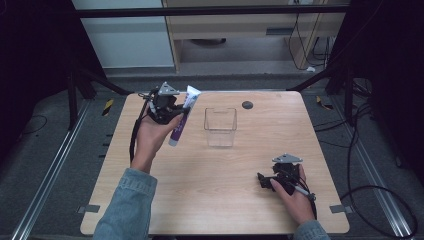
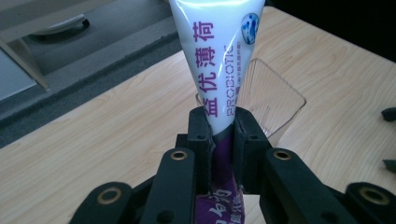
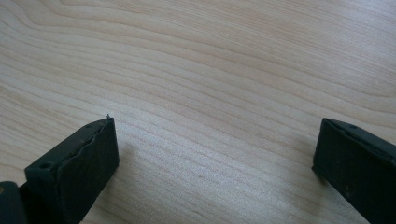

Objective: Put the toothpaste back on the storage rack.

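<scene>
While a person in a denim sleeve [image 1: 125,207] works at a pale wooden table [image 1: 200,190], the high view finds the left gripper [image 1: 176,116] lifted at the far left of the tabletop, its jaws clamped on a white-and-purple toothpaste tube [image 1: 182,117]. The tube slants, its flat white end up and far, its purple end down and near. Just to its right stands a clear plastic container [image 1: 220,127], upright and open-topped, apart from the tube. A small dark disc [image 1: 247,105] sits on the table beyond the container. At the near right, the right gripper [image 1: 264,181] lies low over the wood in the person's right hand [image 1: 295,197], pointing left, well apart from the container. Cables [image 1: 370,195] trail across the floor to the right of the table.

From the left gripper view, the two black jaws press either side of the toothpaste tube [image 2: 219,84] where white meets purple; purple Chinese characters and the word PROBIOTIC run along the white part. Behind it, the clear plastic container [image 2: 275,100] shows its open rim against the table [image 2: 93,154].

From the right gripper view, the jaws stand wide apart, one at each lower corner, with bare wood grain of the table [image 3: 210,93] between them and nothing held.
</scene>
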Motion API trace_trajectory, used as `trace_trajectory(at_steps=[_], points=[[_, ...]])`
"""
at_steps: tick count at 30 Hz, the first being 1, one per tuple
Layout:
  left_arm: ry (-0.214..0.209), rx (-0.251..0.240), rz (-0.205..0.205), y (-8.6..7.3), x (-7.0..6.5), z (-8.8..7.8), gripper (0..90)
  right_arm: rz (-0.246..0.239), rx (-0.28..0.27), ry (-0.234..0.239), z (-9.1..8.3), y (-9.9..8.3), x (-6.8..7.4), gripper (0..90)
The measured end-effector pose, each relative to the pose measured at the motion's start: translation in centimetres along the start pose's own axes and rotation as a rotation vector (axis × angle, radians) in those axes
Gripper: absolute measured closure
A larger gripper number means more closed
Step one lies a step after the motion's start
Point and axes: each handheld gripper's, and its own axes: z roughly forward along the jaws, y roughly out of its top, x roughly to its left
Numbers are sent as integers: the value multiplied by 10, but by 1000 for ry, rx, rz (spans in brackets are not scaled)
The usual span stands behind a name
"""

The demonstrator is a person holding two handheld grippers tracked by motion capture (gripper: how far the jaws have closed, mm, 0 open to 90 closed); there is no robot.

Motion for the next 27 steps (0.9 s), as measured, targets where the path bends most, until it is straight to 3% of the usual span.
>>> trace_trajectory(at_steps=[10,14,20,27], points=[[-23,-17,-3,17,-6,12,789,1,0,3,0,0,0,4],[-4,-6,13,23,-12,19,789,-1,-1,3,0,0,0,4],[-11,-10,8,34,-16,28,789,-4,0,1,0,0,0,4],[-31,-39,14,50,-23,33,789,-3,0,2,0,0,0,4]])
